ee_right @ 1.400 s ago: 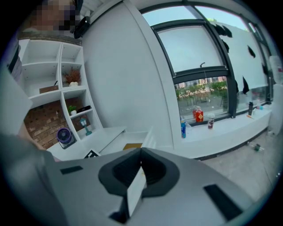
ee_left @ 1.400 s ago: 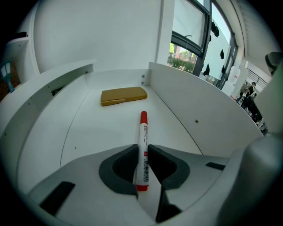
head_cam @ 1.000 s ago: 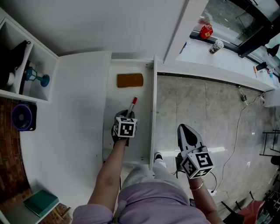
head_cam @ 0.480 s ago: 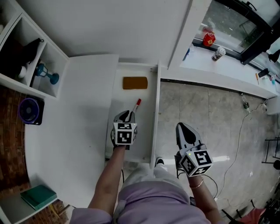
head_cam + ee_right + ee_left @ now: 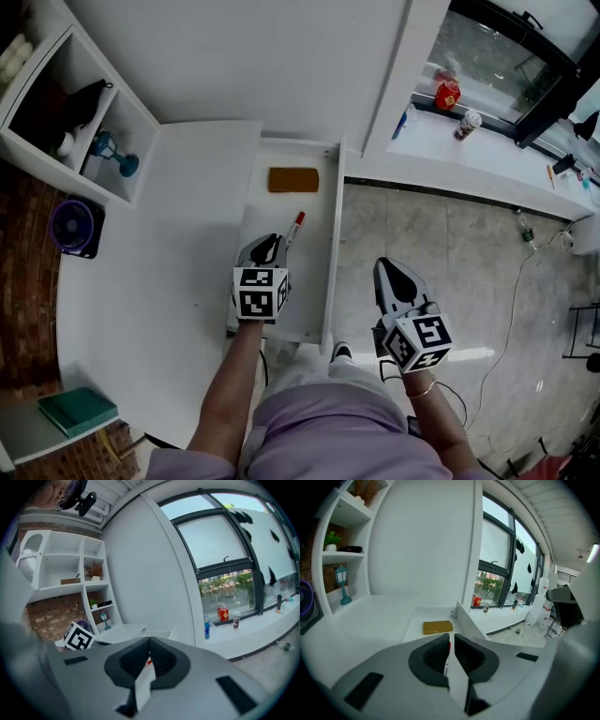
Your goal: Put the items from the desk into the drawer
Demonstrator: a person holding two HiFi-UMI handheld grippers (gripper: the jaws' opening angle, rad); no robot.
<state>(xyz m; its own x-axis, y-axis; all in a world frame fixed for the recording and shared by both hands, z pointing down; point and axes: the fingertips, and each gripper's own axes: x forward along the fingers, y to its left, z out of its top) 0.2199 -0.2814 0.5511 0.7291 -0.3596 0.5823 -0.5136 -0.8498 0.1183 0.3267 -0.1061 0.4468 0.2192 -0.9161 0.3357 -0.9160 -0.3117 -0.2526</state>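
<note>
**Pen and block in the drawer, both grippers empty**

A curved white desk runs under a plain white wall, with its white drawer pulled open beside a grey stone floor. On the drawer's floor lie a flat ochre-brown rectangular block near the back and a slim white marker pen with a red cap nearer the front, the two apart from each other. The left gripper hangs over the drawer just short of the pen. Its jaws have just been closing and now leave only a narrow slit, with nothing between them. The right gripper is over the floor to the right of the drawer wall, its jaws together and empty.
</note>
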